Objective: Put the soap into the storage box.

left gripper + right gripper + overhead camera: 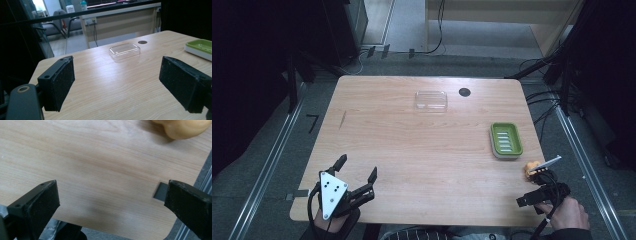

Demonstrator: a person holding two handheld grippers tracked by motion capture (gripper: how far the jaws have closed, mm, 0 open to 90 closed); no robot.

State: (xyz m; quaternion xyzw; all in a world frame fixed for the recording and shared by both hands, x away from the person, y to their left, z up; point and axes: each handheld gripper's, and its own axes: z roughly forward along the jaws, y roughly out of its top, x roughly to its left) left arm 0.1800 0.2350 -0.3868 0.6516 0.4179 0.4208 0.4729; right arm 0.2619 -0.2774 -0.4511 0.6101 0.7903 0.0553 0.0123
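My left gripper (357, 167) hovers over the table's near left corner with its jaws wide open and nothing between them; its black pads (60, 85) frame bare wood. By the near right corner my right gripper (534, 185) is also open and empty, pointing down at the tabletop in the right gripper view (112, 202). A small orange object (532, 167) lies at the right edge just beyond it and appears as a yellow-orange lump (182, 127) ahead of the jaws, untouched. A green soap dish (506, 140) sits on the right side, and a clear plastic dish (431, 100) at the far middle.
The wooden table (412, 145) has a black round hole (464, 92) near its far edge. From the left gripper, the clear dish (124, 50) and the green soap dish (200, 47) lie farther off. Cables and metal rails run along the floor around the table.
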